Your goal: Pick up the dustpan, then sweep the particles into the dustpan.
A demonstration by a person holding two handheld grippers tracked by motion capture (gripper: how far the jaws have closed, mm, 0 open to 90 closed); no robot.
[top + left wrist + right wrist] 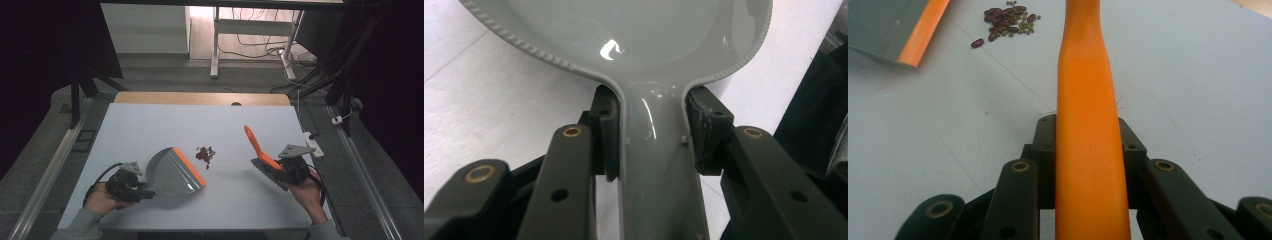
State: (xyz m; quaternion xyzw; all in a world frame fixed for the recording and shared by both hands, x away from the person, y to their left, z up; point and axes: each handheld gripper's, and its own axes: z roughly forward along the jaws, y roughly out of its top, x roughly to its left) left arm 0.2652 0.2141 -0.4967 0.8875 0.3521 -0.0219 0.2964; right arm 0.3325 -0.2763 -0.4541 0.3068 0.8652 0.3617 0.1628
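Grey dustpan (172, 174) flat on table; orange brush (260, 148) tilted; beans (205, 153) between.

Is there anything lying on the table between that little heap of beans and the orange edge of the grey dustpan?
Nothing visible. The small heap of dark red and green beans lies on bare white table, just beyond the orange lip of the grey plastic dustpan. One stray bean sits apart, nearer the lip, but nothing blocks the way.

Between the left gripper's (654, 140) pads, the dustpan (644, 45) looks glossy grey plastic; the right gripper's (1088, 145) brush handle (1088, 125) smooth, matt orange.
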